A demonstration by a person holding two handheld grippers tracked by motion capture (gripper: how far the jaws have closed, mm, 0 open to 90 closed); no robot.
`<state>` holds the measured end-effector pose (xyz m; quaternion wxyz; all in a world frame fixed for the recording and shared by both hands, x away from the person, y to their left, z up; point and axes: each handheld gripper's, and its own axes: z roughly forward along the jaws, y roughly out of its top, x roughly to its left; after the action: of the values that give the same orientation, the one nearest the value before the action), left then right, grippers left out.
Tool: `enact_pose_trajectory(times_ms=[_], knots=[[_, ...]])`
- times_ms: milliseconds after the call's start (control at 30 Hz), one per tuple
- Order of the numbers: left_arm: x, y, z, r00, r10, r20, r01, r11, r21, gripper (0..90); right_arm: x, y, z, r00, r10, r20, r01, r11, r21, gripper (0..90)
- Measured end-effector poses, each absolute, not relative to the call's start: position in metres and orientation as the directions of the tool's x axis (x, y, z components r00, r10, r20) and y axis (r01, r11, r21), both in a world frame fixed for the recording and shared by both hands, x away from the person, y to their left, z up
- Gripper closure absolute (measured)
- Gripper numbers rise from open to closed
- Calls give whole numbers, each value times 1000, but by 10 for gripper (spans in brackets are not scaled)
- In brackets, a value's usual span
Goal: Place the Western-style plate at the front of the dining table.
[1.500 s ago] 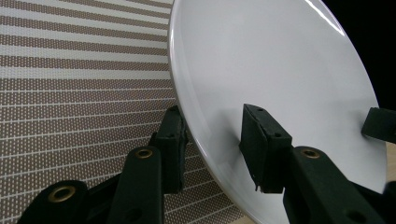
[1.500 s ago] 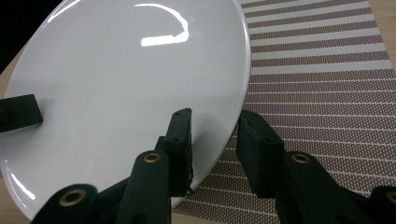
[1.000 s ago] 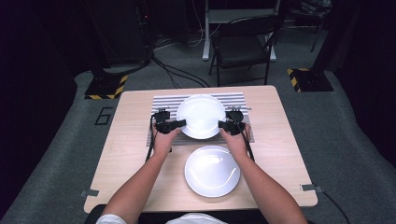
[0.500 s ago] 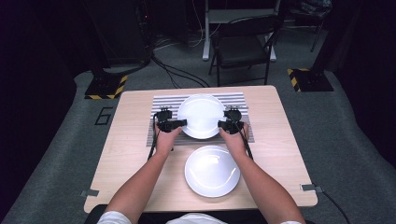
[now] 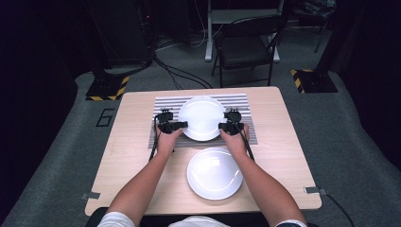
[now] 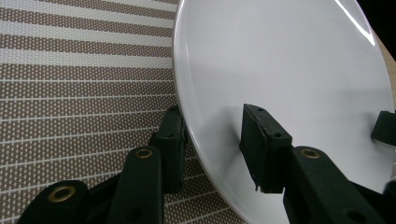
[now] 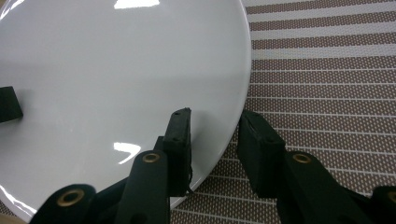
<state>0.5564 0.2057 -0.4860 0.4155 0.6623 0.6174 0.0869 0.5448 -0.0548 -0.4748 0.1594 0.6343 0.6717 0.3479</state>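
Observation:
A white plate [image 5: 203,117] is over the striped placemat [image 5: 236,101] at the back of the wooden table [image 5: 132,142]. My left gripper [image 5: 182,125] is shut on its left rim and my right gripper [image 5: 222,126] on its right rim. In the left gripper view the plate [image 6: 289,70] sits between the black jaws of the left gripper [image 6: 212,121], one under the rim and one on top. The right gripper view shows the right gripper [image 7: 215,121] clamping the plate [image 7: 116,70] the same way. I cannot tell whether the plate rests on the mat or hangs just above it.
A second white plate [image 5: 215,172] lies on the bare wood nearer the person, between the forearms. The placemat [image 6: 70,70] extends to both sides of the held plate. A dark folding chair [image 5: 246,47] and cables stand on the floor beyond the table.

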Motion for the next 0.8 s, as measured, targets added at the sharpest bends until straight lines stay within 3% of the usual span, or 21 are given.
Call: enact_pose_trajectory(times_ms=[800], knots=[[573, 212, -492, 210, 896, -392, 756, 106, 646, 611, 563, -47, -482, -150, 961, 234, 756, -41, 653, 647]])
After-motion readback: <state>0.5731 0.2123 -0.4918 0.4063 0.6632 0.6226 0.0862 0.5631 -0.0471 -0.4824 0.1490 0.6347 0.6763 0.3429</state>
